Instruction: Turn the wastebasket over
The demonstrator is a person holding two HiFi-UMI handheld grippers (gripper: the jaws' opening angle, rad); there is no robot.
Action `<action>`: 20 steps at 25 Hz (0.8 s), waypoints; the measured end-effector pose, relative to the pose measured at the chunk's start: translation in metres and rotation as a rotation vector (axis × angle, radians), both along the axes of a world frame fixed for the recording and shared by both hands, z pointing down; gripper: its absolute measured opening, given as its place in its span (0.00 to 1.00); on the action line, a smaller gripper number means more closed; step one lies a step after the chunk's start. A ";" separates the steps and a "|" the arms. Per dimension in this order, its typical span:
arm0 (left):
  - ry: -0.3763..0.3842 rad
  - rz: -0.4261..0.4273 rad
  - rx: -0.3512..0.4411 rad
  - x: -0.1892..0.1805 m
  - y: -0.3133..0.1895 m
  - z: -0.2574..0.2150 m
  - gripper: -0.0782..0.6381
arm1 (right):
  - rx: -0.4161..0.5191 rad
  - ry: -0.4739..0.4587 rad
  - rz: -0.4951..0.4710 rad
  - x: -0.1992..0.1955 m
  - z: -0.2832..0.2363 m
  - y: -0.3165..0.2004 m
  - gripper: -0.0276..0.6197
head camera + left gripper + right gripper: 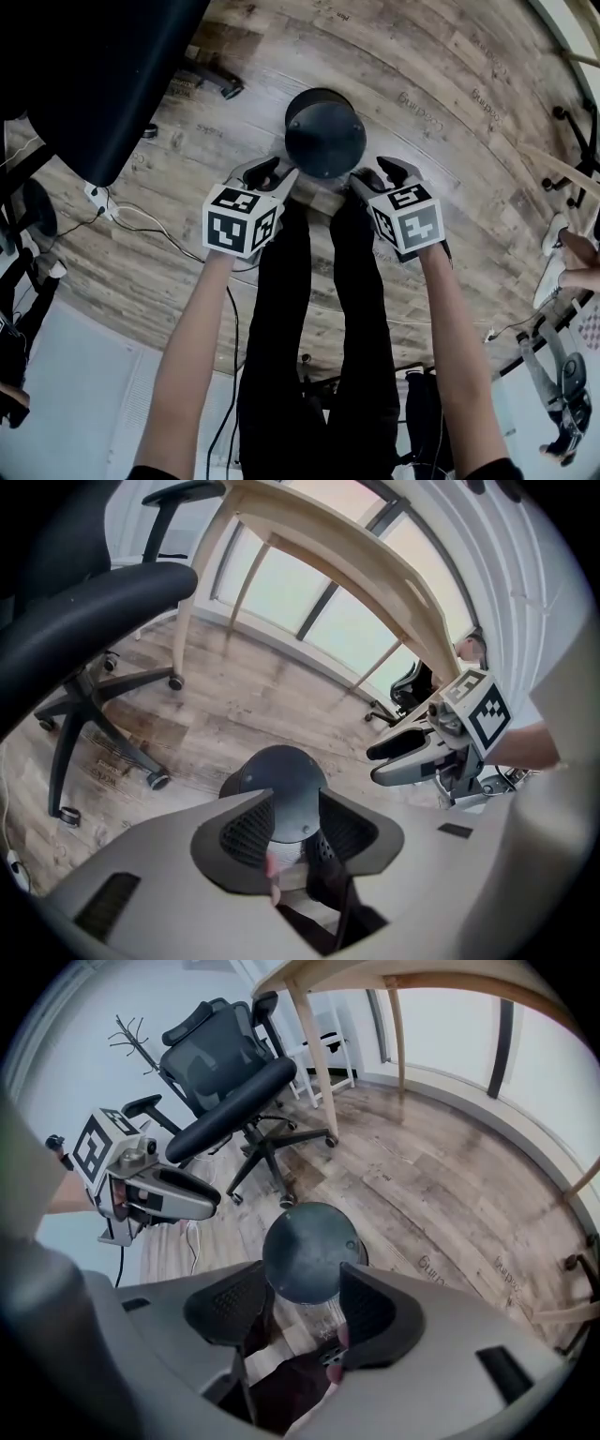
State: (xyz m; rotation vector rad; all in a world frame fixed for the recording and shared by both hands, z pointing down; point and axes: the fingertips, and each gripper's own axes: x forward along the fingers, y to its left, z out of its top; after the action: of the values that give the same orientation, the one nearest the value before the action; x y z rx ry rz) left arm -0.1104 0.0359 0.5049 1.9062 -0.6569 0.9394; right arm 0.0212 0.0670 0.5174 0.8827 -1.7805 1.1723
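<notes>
Since the wastebasket stands on the wooden floor just ahead of my feet, with one gripper on either side, I read the step in hand as the approach to a two-sided hold. Left gripper: jaws partway apart, nothing between the pads. The basket's dark round top shows beyond the gap, not in it. Right gripper: likewise moderately wide and empty, with the basket beyond. Each gripper sits near a flank of the basket, apart from it as far as I can judge. Orientation: long axis upright. A flat closed disc with one small hole near its edge faces up at me, so I take the mouth to be down on the floor, though no view shows it. The body looks slightly wider toward the floor. Method note: the smooth curved wall gives the pads little to pinch. The better plan is probably to bear on directly opposite sides at matching height, about mid-body, and press in evenly. Then lift clear of the floor before turning, and roll both wrists together about a level axis until the mouth faces up. Uneven pressure would likely let it squirt out sideways. Keep the swing off my legs.
</notes>
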 end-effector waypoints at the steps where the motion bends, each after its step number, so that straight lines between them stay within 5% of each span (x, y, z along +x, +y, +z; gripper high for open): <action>1: -0.002 0.001 -0.004 -0.001 0.000 0.008 0.33 | -0.007 0.001 0.009 0.001 0.008 0.000 0.41; 8: -0.016 -0.043 -0.086 -0.007 0.003 0.067 0.38 | -0.053 0.038 0.013 0.011 0.063 0.001 0.41; 20: -0.027 0.009 -0.145 0.003 -0.005 0.117 0.44 | -0.119 0.007 -0.020 0.008 0.117 -0.013 0.50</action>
State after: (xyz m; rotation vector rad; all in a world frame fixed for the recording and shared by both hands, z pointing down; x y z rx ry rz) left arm -0.1078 0.0307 0.6223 1.7728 -0.5810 0.9934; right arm 0.0296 0.0539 0.6341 0.7971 -1.6910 1.2473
